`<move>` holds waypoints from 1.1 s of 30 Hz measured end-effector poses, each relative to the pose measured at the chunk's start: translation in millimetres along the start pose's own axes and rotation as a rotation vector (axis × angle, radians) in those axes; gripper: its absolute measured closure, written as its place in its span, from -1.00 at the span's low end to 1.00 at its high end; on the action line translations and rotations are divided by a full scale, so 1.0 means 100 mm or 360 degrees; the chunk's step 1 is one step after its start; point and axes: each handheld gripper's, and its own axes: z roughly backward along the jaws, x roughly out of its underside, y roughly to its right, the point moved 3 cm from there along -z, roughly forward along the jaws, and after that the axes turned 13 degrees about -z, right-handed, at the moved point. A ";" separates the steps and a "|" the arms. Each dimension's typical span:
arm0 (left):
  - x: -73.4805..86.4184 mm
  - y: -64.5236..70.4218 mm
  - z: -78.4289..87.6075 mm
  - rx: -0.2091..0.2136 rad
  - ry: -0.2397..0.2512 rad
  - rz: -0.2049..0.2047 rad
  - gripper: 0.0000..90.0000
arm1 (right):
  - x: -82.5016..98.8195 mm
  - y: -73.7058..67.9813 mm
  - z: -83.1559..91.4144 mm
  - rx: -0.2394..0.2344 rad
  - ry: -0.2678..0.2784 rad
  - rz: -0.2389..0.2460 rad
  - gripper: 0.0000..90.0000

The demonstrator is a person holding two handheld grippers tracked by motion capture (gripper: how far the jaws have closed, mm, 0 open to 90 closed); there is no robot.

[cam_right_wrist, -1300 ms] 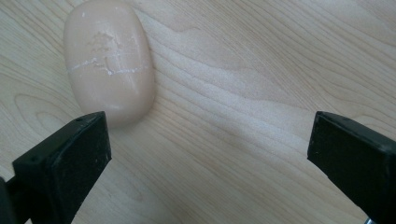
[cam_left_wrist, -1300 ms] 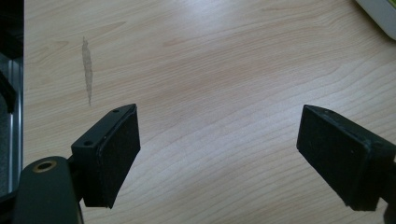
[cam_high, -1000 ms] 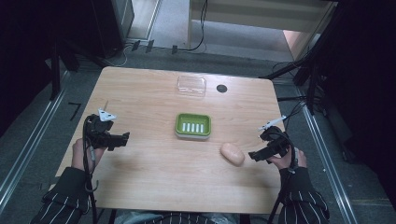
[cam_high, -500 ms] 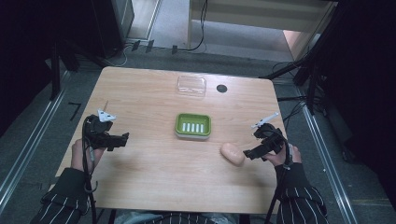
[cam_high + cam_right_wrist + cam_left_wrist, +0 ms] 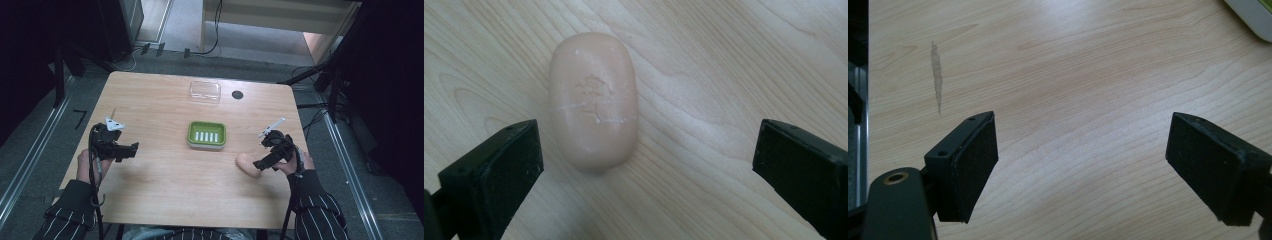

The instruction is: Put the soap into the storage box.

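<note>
High view: the smooth, peach-coloured oval soap bar [image 5: 248,164] lies flat on the pale wood-grain table [image 5: 165,195], just ahead of the right gripper [image 5: 262,165]; the green rectangular slotted soap dish [image 5: 206,135] sits well apart, up and to the left.
Nearer hand: right; the left gripper [image 5: 131,149] is far off.
Left gripper view: left gripper [image 5: 1083,170] spread over bare wood.
Right gripper view: right gripper [image 5: 649,172] spread wide, holding nothing; soap bar [image 5: 593,100] left of centre, long axis running along the jaws, waxy, embossed, with a crack across it.
</note>
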 end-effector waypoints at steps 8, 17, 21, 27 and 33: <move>0.00 0.00 0.00 0.0000 0.0002 0.0000 -0.68 | -0.13 -0.10 -0.11 0.0003 -0.0080 0.0083 -1.00; 0.00 0.00 -0.01 0.0003 0.0001 0.0002 -0.68 | -0.23 -0.21 -0.24 0.0013 -0.0182 0.0137 -1.00; 0.00 0.00 -0.01 0.0002 0.0000 0.0000 -0.68 | -0.27 -0.24 -0.30 0.0027 -0.0215 0.0167 -1.00; 0.01 0.00 0.00 0.0001 -0.0001 0.0008 -0.68 | -0.27 -0.28 -0.39 0.0036 -0.0269 0.0164 -1.00; 0.01 0.00 0.00 -0.0001 0.0002 0.0005 -0.68 | -0.26 -0.32 -0.46 0.0062 -0.0321 0.0194 -0.94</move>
